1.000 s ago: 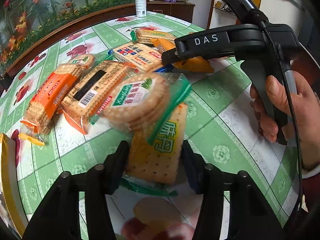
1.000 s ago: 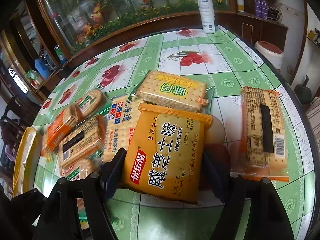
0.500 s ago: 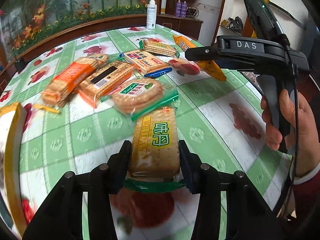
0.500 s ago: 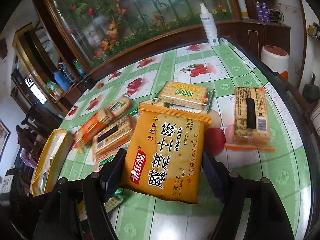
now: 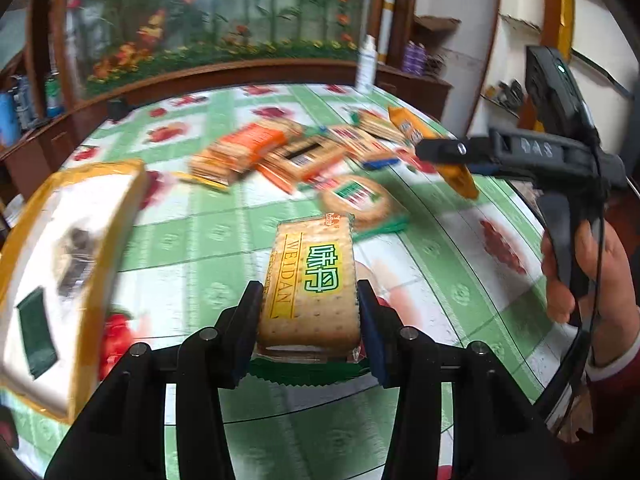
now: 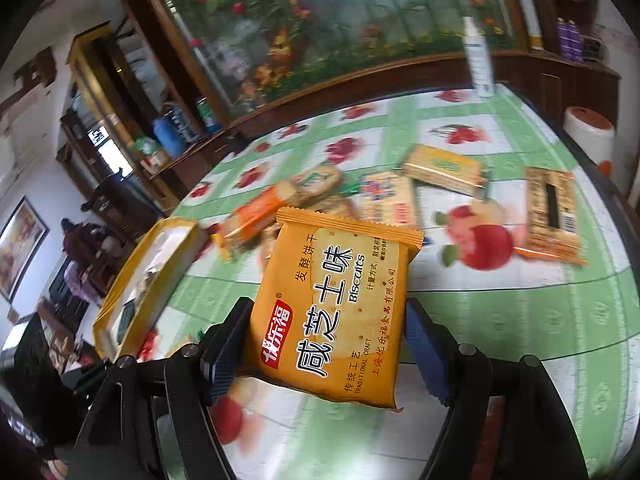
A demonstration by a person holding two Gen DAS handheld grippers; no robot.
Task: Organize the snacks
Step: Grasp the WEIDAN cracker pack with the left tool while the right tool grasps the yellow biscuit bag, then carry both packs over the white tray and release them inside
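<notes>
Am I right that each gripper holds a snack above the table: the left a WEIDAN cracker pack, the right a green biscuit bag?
Not quite: the right wrist view shows the right gripper holding an orange biscuit bag, not a green one. The left gripper does hold the WEIDAN cracker pack above the table.

Left gripper (image 5: 310, 312) points forward and downward over the table; both black fingers with blue pads (image 5: 370, 320) press the two long sides of a packet, which is clamped between them and carried clear of the surface. Right gripper (image 6: 326, 340) is likewise pitched downward, jaws set wider, blue pads (image 6: 424, 352) bearing on the edges of a broader packet held off the table. In the left wrist view the right gripper's body extends in from the right edge, and a hand (image 5: 592, 276) in a red sleeve grips its handle.
</notes>
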